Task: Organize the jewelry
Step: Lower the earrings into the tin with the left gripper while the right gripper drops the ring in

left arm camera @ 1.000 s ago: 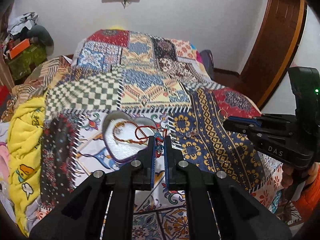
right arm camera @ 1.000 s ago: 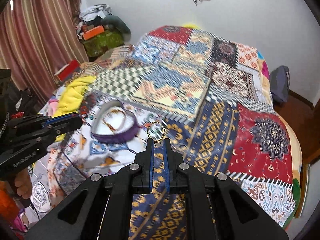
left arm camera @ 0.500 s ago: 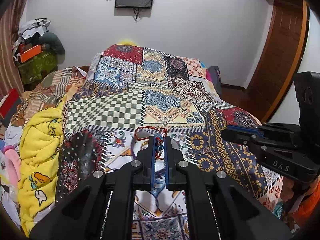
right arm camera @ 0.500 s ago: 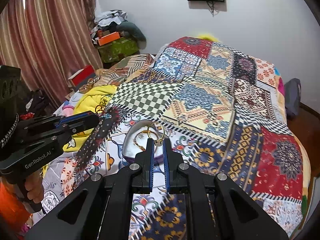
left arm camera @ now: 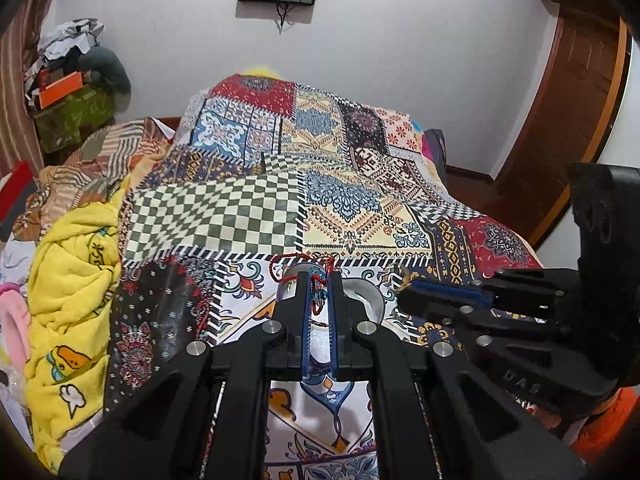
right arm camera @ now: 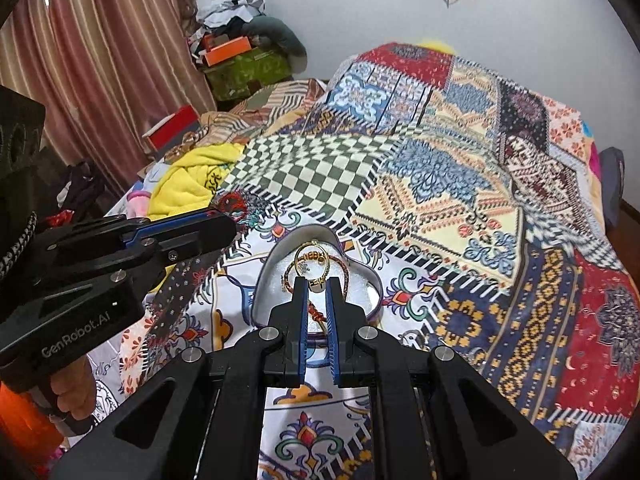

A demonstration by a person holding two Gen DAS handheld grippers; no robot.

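1. On my left, the left gripper (left arm camera: 319, 289) has its jaws clamped on a red cord bracelet (left arm camera: 298, 265). The cord loops out at about 11 o'clock from the tips. It hangs just over the near edge of the heart-shaped tin (left arm camera: 366, 295) on the bed (left arm camera: 216, 216).

2. I think this step is dropping the pieces into the tin. To do it well, I should bring the cord right over the white padding, go low, then let go slowly so it does not catch on the rim.

3. The left gripper points forward and a bit down. In the right view it comes in from 9 o'clock, with the cord at its tip.

4. On my right, the right gripper (right arm camera: 317, 286) has its jaws clamped on the clasp of a gold ring-shaped bangle (right arm camera: 312, 263). The bangle stands up at 12 o'clock, over the middle of the tin (right arm camera: 370, 278). A braided bracelet (right arm camera: 343, 274) already lies inside.

5. The right gripper points forward and down, well placed to let go.
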